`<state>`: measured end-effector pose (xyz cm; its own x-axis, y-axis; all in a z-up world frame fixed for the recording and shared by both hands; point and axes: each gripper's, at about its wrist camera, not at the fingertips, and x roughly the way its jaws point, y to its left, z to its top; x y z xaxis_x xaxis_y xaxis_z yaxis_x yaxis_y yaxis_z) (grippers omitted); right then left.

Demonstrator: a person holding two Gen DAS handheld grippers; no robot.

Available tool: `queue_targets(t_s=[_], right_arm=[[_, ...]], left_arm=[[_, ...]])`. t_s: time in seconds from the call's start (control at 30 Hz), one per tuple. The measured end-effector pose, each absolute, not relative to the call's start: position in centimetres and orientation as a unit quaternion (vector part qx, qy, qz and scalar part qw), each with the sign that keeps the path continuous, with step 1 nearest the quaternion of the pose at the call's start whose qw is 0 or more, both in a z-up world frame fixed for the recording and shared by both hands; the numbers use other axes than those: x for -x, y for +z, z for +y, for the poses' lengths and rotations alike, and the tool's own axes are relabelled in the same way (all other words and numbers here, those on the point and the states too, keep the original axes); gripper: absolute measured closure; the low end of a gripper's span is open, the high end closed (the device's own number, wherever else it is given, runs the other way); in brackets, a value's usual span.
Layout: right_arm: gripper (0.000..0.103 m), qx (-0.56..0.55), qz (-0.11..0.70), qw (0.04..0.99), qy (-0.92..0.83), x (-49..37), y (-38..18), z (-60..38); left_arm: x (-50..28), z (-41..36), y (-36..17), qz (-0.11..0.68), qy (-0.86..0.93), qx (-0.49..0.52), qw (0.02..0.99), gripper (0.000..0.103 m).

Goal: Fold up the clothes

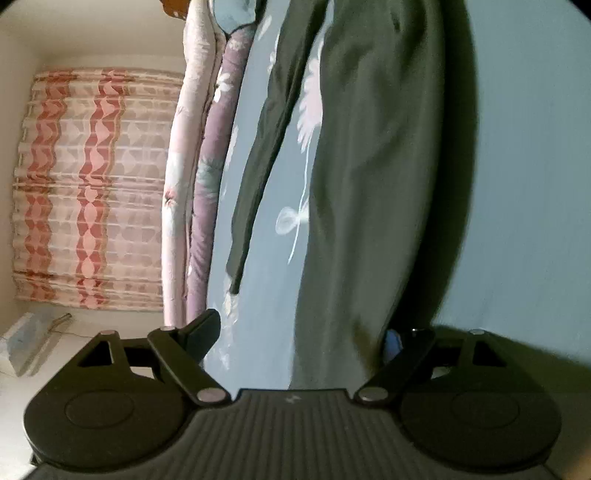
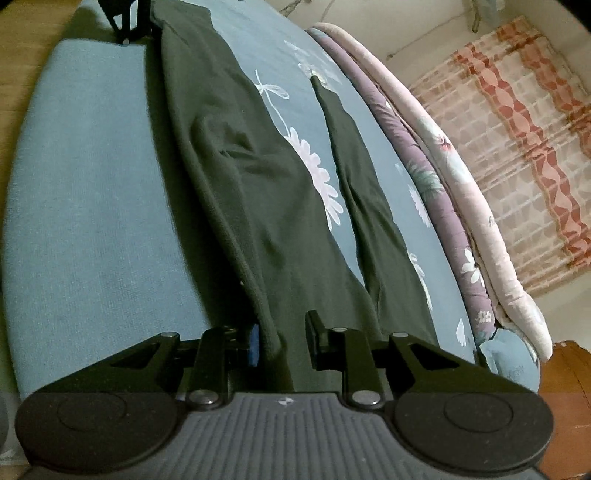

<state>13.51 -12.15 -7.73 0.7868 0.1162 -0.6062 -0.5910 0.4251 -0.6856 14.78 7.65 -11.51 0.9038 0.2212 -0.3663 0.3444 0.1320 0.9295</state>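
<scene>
A dark green long-sleeved garment [image 1: 369, 166] lies flat and lengthwise on the bed, its sleeve [image 1: 266, 147] stretched out beside the body. My left gripper [image 1: 306, 336] stands wide open at one end of it, fingers on either side of the hem without pressing. From the right wrist view the same garment [image 2: 240, 166] and sleeve [image 2: 354, 166] run away from me. My right gripper [image 2: 284, 332] is partly open at the other end. The garment's folded edge lies between its fingers, and a gap still shows. The left gripper [image 2: 125, 22] shows at the far end.
The bed carries a blue flowered sheet [image 2: 295, 74] and a plain light blue cover [image 2: 92, 184]. Rolled pink and purple quilts [image 2: 443, 206] line the far side. Behind them hangs a red and pink curtain [image 2: 517, 129]. Wooden furniture [image 2: 565, 387] stands at the right.
</scene>
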Motion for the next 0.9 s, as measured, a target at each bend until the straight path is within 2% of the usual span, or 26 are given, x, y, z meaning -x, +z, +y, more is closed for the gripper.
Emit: queue_targets(t_s=[0.2,0.23,0.27,0.3,0.33,0.37,0.43,0.77,0.87,0.9], right_arm=[[0.076,0.495,0.24,0.808,0.211,-13.1,-7.8,-12.0],[0.076,0.496,0.236,0.808,0.212,-13.0,-7.8,-11.9],[0.076,0.498,0.234,0.808,0.213,-12.9,-7.7,-11.8],[0.081,0.497,0.234,0.807,0.217,-12.8,-7.6,-11.8],[0.093,0.495,0.236,0.806,0.222,-12.8,-7.5,-11.8],[0.097,0.492,0.238,0.806,0.227,-12.7,-7.5,-11.8],[0.099,0.492,0.241,0.803,0.235,-12.5,-7.5,-11.7],[0.099,0.451,0.309,0.778,0.309,-12.0,-6.0,-12.5],[0.096,0.444,0.321,0.777,0.309,-12.1,-6.4,-12.6],[0.092,0.443,0.322,0.776,0.312,-12.0,-6.2,-12.5]], left_arm=[[-13.9,7.2,-12.1,0.189,-0.071,-0.703,0.682,0.02],[-13.7,7.1,-12.2,0.186,-0.085,-0.711,0.673,0.03],[-13.5,6.9,-12.3,0.195,-0.103,-0.716,0.663,0.053],[-13.5,6.8,-12.5,0.207,-0.118,-0.719,0.653,0.066],[-13.4,6.8,-12.6,0.213,-0.129,-0.721,0.647,0.086],[-13.2,6.8,-12.7,0.222,-0.145,-0.721,0.641,0.099],[-13.0,6.8,-12.6,0.243,-0.177,-0.715,0.631,0.103],[-12.2,7.3,-9.4,0.321,-0.239,-0.656,0.64,0.103],[-12.3,7.5,-8.2,0.36,-0.238,-0.599,0.675,0.102],[-12.3,7.7,-7.4,0.372,-0.238,-0.576,0.688,0.099]])
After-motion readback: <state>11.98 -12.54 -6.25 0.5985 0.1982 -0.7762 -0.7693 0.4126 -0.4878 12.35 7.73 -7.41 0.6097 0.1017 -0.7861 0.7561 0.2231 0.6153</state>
